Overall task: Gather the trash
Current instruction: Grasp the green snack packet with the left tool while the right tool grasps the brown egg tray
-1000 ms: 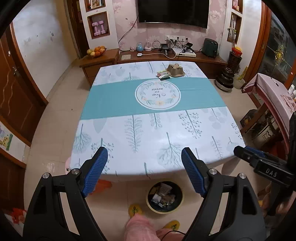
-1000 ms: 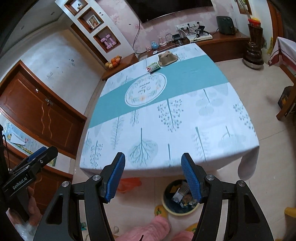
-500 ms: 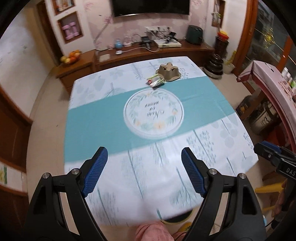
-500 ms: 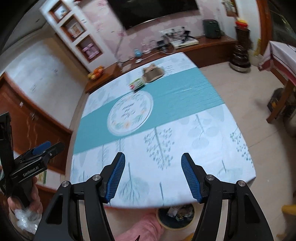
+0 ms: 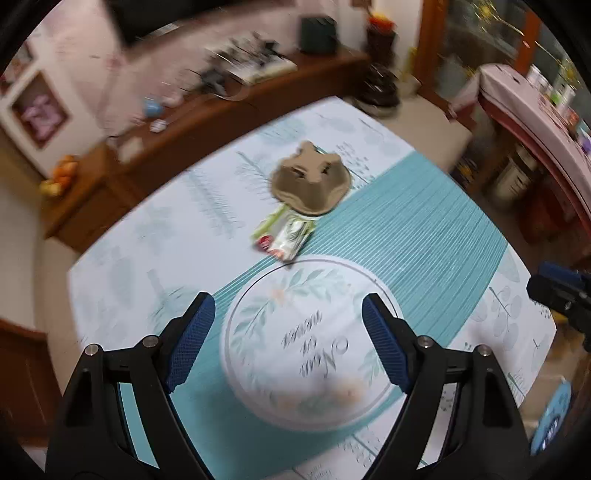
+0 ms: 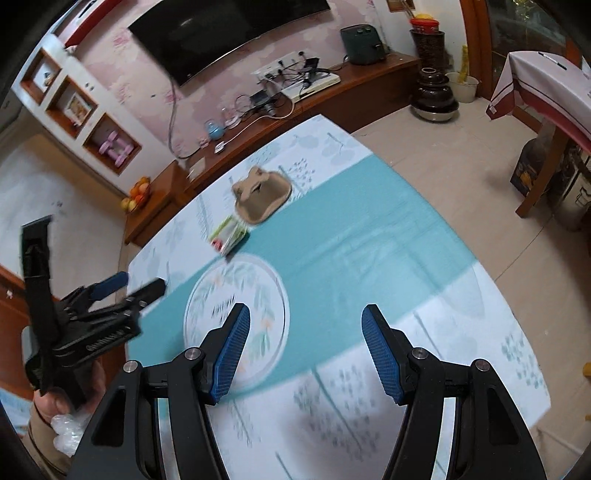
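A brown moulded cardboard cup carrier (image 5: pixel 309 181) (image 6: pixel 261 196) lies upside down at the far end of the table (image 5: pixel 424 236) (image 6: pixel 369 229). A green and white snack wrapper (image 5: pixel 286 234) (image 6: pixel 229 234) lies just in front of it, touching it. My left gripper (image 5: pixel 288 341) hovers open over the round printed emblem, short of the wrapper, with nothing between its blue pads. My right gripper (image 6: pixel 306 350) is also open and empty over the near half of the table. The left gripper (image 6: pixel 127 287) also appears at the left of the right wrist view, held by a hand.
A low wooden cabinet (image 6: pixel 332 92) with cables, a white box and a dark appliance runs along the far wall under a TV (image 6: pixel 221 33). A fruit bowl (image 6: pixel 137 194) sits at its left end. A second covered table (image 6: pixel 546 85) and floor pots stand at the right.
Both grippers have swept forward over the table from its near edge; the waste bin on the floor has dropped out of view. The carrier and wrapper are now much closer. Jaws unchanged.
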A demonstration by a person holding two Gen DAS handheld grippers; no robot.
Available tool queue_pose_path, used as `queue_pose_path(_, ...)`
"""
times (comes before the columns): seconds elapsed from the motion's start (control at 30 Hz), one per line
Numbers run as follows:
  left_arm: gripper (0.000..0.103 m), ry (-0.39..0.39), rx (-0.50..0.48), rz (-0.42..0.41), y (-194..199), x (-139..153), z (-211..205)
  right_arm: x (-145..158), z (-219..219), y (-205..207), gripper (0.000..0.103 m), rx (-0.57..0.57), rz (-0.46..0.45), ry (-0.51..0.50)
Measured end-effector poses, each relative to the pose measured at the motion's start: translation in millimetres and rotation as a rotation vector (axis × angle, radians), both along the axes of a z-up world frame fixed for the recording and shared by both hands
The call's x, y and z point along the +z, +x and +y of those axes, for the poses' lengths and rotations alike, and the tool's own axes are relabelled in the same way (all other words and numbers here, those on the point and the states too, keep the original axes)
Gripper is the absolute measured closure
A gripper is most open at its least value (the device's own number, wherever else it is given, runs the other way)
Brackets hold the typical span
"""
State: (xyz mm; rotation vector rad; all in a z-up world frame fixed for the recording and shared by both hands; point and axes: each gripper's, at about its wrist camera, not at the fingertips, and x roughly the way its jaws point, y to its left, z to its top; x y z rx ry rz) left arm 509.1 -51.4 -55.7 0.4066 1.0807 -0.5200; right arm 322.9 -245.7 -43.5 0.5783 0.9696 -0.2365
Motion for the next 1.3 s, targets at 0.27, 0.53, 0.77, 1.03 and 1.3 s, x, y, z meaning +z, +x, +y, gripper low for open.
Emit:
queue_pose_path(0.27,0.022,0.001,-0.097,0.113,78.3,-55.4,-24.1,-22.2,-15.8,79.7,0.039,-0.016,0.014,-0.01)
queue_pose_path(0.53,0.022,0.109,-0.238,0.141,103.4,-103.0,-52.8,-52.5,-27.5,133.7,0.039,-0.014,0.048,-0.003)
queue_pose_path(0.77,0.025,0.138,-0.212,0.2,123.3,-132.6,-63.5,-71.9,-29.8,166.6,0.039,0.003,0.073,-0.004)
queue_pose_path(1.03,0.08,0.024,-0.099,0.239,144.3,-132.4,-36.1,-77.4,-19.7,196.1,0.039,0.041,0.08,0.001)
queue_pose_path(1.3,0.089,-0.013,0.094,0.173,169.1,-111.6,13.1,-78.5,-15.4,241.1,0.015,0.037,0.074,0.02)
